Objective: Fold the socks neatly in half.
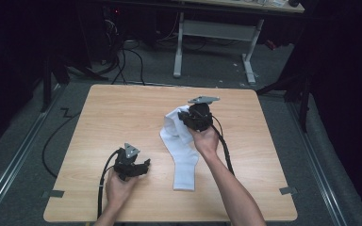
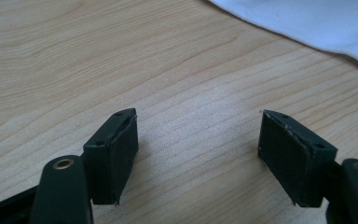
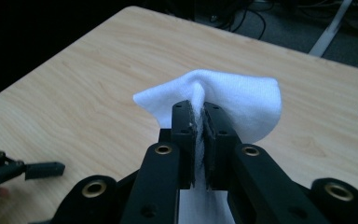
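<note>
One white sock (image 1: 181,146), centre-right of the high view on the wooden table (image 1: 122,113); we note its upper end pinched in the right gripper (image 3: 199,135). Left gripper (image 2: 198,149), lower left, jaws apart over bare wood.

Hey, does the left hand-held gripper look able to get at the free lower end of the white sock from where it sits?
Probably yes. The left hand-held gripper rests open on the table, and only bare wood lies between it and the white sock. The right hand-held gripper pinches the sock's far end, away from that path.
</note>
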Demonstrator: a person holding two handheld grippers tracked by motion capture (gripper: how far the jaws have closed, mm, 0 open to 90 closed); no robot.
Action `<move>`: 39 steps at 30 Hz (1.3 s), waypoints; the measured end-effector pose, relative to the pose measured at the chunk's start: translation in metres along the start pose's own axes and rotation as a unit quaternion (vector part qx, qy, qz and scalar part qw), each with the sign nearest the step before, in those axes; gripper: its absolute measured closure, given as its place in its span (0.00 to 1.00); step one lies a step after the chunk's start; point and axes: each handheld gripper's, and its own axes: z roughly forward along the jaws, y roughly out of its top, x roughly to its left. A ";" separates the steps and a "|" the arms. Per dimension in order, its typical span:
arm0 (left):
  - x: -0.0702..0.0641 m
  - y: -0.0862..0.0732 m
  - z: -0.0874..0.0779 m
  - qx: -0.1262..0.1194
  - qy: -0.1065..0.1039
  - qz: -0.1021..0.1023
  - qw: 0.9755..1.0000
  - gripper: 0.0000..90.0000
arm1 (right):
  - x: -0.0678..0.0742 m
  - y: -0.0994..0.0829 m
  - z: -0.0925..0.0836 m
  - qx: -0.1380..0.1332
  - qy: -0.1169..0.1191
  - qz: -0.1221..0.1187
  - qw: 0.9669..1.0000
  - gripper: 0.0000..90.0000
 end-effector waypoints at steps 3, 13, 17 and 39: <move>0.000 0.000 0.000 0.000 0.000 0.002 1.000 0.32 | 0.001 0.008 0.001 -0.008 -0.004 -0.005 1.000 0.94; 0.000 0.000 0.000 0.000 0.000 0.000 1.000 0.32 | 0.005 -0.015 0.007 0.020 0.010 0.005 1.000 0.93; 0.000 0.000 0.000 0.000 0.000 -0.001 1.000 0.32 | 0.006 -0.027 -0.006 0.012 0.012 0.013 1.000 0.93; 0.000 0.000 0.000 0.000 -0.001 0.001 1.000 0.33 | 0.025 -0.099 -0.014 0.064 0.023 0.019 0.998 0.91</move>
